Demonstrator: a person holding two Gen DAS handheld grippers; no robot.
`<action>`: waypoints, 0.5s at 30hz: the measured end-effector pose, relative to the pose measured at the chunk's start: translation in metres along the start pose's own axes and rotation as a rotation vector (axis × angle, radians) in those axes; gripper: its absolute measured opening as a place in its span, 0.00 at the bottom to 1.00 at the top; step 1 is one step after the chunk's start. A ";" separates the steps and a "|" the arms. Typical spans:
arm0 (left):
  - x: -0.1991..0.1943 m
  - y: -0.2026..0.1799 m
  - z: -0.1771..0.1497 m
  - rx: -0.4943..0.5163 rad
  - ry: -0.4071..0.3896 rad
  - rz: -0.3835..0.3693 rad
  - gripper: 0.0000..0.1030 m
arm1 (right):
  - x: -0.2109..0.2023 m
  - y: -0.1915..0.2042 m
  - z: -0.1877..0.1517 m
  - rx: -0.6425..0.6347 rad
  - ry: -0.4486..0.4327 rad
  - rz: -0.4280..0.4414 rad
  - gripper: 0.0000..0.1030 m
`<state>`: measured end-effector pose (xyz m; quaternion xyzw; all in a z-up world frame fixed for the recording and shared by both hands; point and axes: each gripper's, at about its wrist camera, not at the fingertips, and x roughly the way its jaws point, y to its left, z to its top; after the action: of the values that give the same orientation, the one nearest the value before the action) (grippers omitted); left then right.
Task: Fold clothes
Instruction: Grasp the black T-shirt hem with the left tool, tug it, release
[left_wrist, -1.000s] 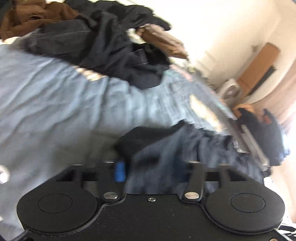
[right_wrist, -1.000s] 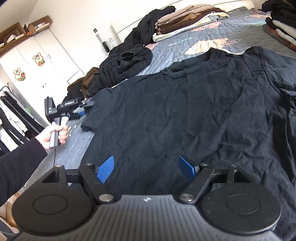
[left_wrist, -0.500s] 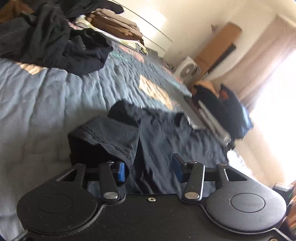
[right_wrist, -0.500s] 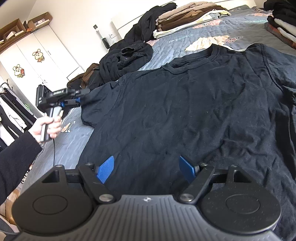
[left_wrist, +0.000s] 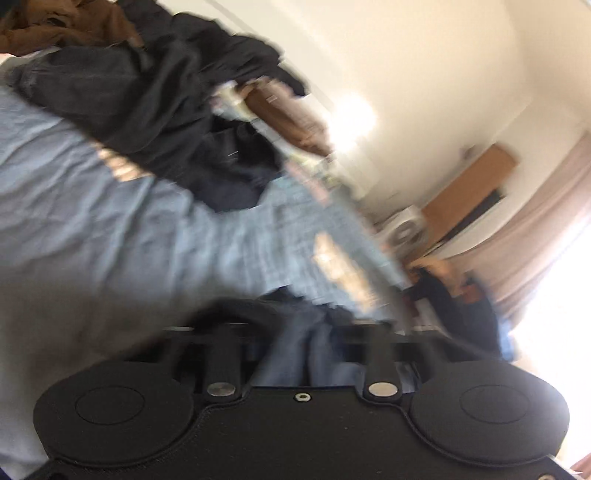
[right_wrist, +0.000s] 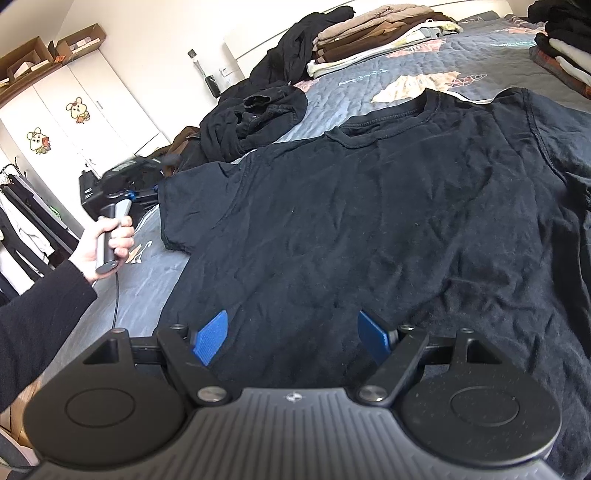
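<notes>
Across the grey quilted bed (right_wrist: 376, 77) a black T-shirt (right_wrist: 388, 221) lies spread flat, front up, its collar toward the far end and one short sleeve (right_wrist: 192, 206) reaching the near left edge of the quilt. The right gripper (right_wrist: 291, 338) hovers low over the shirt's hem area with its blue-padded fingers (right_wrist: 210, 338) wide apart and nothing between them. At the shirt's left sleeve, the left gripper (right_wrist: 147, 192) is held by a person's hand (right_wrist: 107, 240) in a dark sleeve; its fingers have just been closing, and in the blurred left wrist view dark cloth (left_wrist: 295, 332) sits bunched between them, so they appear to be narrow and pinching the sleeve, though the blur hides the pads themselves. Beyond the shirt, a heap of black clothes (right_wrist: 255, 118) lies on the bed, with a folded stack of brown and beige garments (right_wrist: 376, 33) farther back. Another folded stack (right_wrist: 565, 48) sits at the far right edge. White wardrobe doors (right_wrist: 74, 122) with cartoon stickers stand at the left wall.
</notes>
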<state>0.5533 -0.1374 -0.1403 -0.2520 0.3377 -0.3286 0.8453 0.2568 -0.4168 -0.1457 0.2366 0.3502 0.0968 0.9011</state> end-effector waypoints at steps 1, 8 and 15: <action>0.002 0.001 0.001 0.013 -0.008 0.033 0.14 | 0.000 0.000 0.000 0.000 0.001 -0.001 0.75; -0.018 0.018 0.023 0.025 -0.131 0.202 0.04 | 0.000 -0.001 -0.001 0.001 0.002 -0.002 0.75; 0.002 0.032 0.030 0.021 0.041 0.327 0.14 | 0.000 -0.002 -0.001 -0.001 0.000 0.000 0.75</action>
<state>0.5890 -0.1115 -0.1429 -0.1780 0.3879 -0.1949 0.8831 0.2562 -0.4180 -0.1468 0.2362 0.3501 0.0972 0.9012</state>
